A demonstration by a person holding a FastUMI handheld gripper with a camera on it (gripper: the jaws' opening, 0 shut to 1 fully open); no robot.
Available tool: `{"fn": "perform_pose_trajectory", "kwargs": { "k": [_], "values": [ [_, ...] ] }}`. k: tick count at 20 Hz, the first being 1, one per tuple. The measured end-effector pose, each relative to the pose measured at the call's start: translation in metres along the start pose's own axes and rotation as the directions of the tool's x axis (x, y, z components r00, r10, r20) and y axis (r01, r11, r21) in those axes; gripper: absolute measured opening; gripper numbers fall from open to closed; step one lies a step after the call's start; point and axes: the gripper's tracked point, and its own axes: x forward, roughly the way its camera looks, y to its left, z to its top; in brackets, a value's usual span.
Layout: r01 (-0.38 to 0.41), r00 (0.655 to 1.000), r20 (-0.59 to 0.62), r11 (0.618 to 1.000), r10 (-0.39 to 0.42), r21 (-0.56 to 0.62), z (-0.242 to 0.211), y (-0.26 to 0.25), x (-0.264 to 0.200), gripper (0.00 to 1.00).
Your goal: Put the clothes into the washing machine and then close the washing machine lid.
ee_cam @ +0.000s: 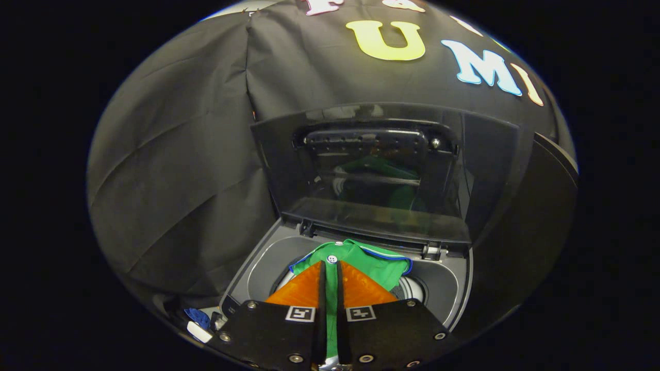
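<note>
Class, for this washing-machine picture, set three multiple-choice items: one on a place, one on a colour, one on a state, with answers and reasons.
1. Where is the shirt?
A. on the lid
B. over the washer's drum opening
C. on the floor

2. What is the shirt's main colour?
A. red
B. white
C. green

3. How does the lid stand?
A. raised open
B. shut flat
C. taken off

Answers: 1 B, it lies across the opening just ahead of the tongs, whose fingers pinch a strip of it. 2 C, green cloth, blue trim. 3 A, it stands upright behind the opening.
</note>
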Motion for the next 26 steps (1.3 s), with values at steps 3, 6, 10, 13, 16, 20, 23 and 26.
{"fn": "perform_pose_trajectory", "kwargs": {
  "k": [3, 6, 10, 13, 16, 20, 23, 26],
  "values": [
    [0.016, 0.999, -0.035, 1.000, -0.016, -0.013, -0.015, -0.005, 0.004, 0.12],
    [0.020, 0.998, -0.053, 1.000, -0.021, -0.009, -0.028, -0.008, 0.010, 0.16],
    [0.015, 0.999, -0.050, 0.999, -0.017, -0.046, -0.035, -0.006, 0.007, 0.65],
    [0.025, 0.998, -0.059, 0.998, -0.029, -0.063, -0.043, -0.008, 0.005, 0.97],
    [0.024, 0.999, -0.048, 0.998, -0.027, -0.052, -0.044, -0.006, 0.004, 0.96],
    [0.025, 0.999, 0.027, 0.998, -0.024, -0.055, -0.027, -0.002, -0.004, 0.96],
    [0.030, 0.992, 0.121, 0.997, -0.021, -0.069, -0.002, 0.002, -0.014, 0.96],
    [0.037, 0.971, 0.239, 0.996, -0.017, -0.079, 0.032, 0.006, -0.028, 0.96]
  ]
}}
